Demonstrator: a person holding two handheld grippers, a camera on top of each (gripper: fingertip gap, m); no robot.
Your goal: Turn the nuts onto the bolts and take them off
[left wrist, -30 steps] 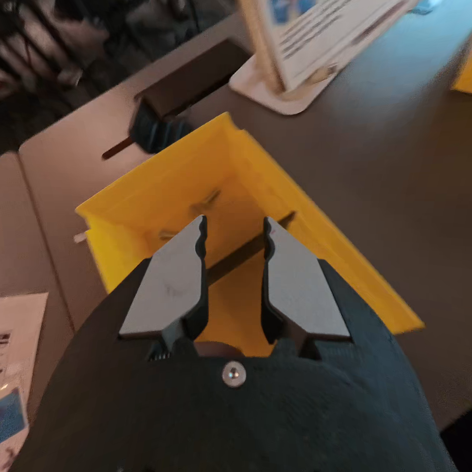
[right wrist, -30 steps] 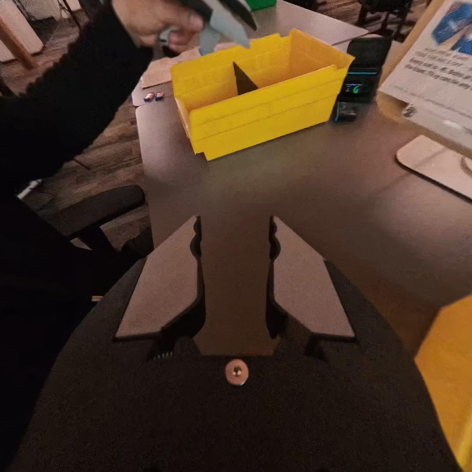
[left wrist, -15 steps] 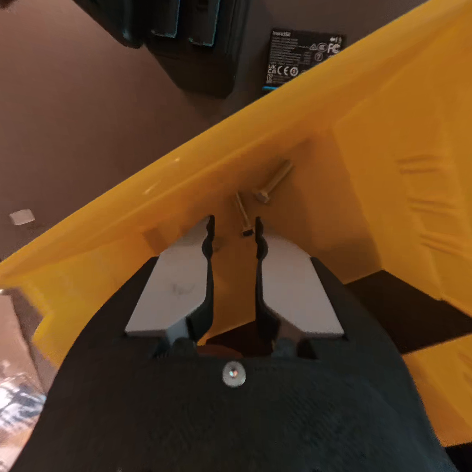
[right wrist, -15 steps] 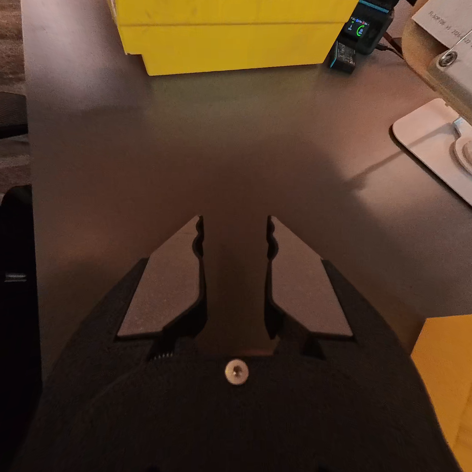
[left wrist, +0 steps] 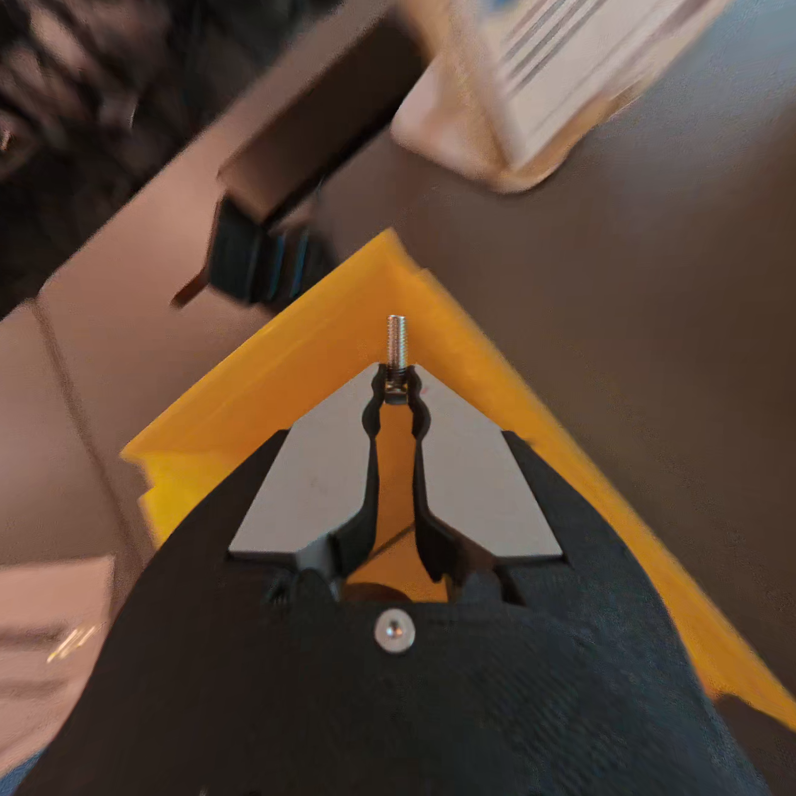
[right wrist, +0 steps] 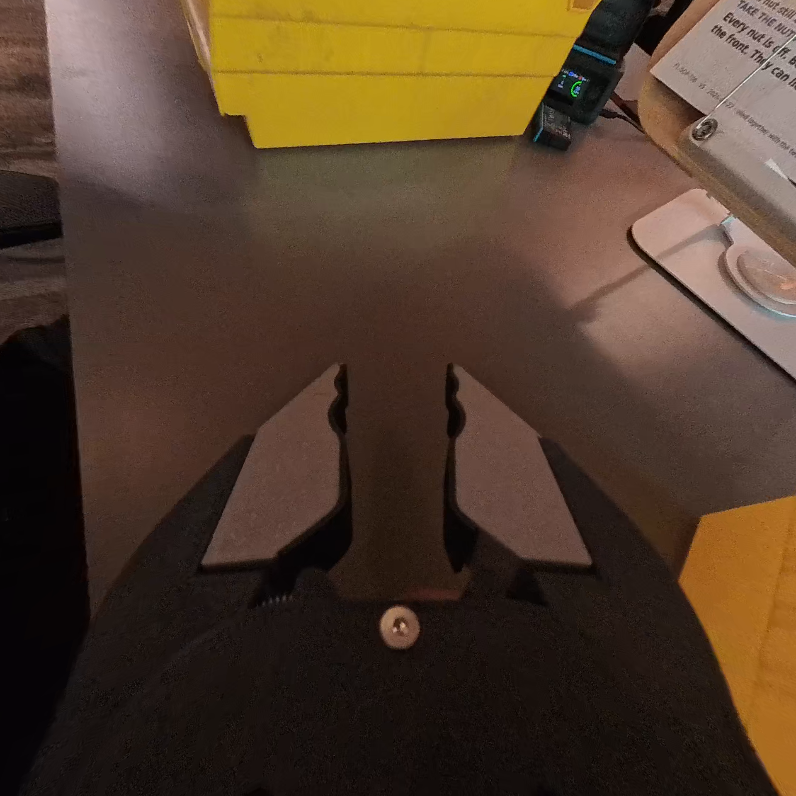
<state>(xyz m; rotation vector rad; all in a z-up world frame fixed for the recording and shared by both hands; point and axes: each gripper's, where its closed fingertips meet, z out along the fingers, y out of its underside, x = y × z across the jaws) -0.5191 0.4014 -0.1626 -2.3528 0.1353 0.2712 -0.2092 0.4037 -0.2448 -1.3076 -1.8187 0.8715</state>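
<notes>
My left gripper (left wrist: 396, 381) is shut on the head end of a silver bolt (left wrist: 396, 342). The bolt's threaded shaft sticks out past the fingertips, above the far corner of a yellow bin (left wrist: 301, 370). My right gripper (right wrist: 395, 379) is open and empty, hovering over the bare dark table (right wrist: 387, 258). The same yellow bin (right wrist: 379, 73) stands at the far side of the table in the right wrist view. No nut shows in either view.
A black device with a small lit screen (right wrist: 577, 86) stands right of the bin. A paper sign on a white stand base (right wrist: 706, 254) is at the right. A second yellow bin's corner (right wrist: 749, 603) is at the near right. Papers (left wrist: 47, 611) lie left.
My left gripper dipped into the bin, shut on a bolt and lifted it out. My right gripper stayed open and moved slightly closer to the bin.
</notes>
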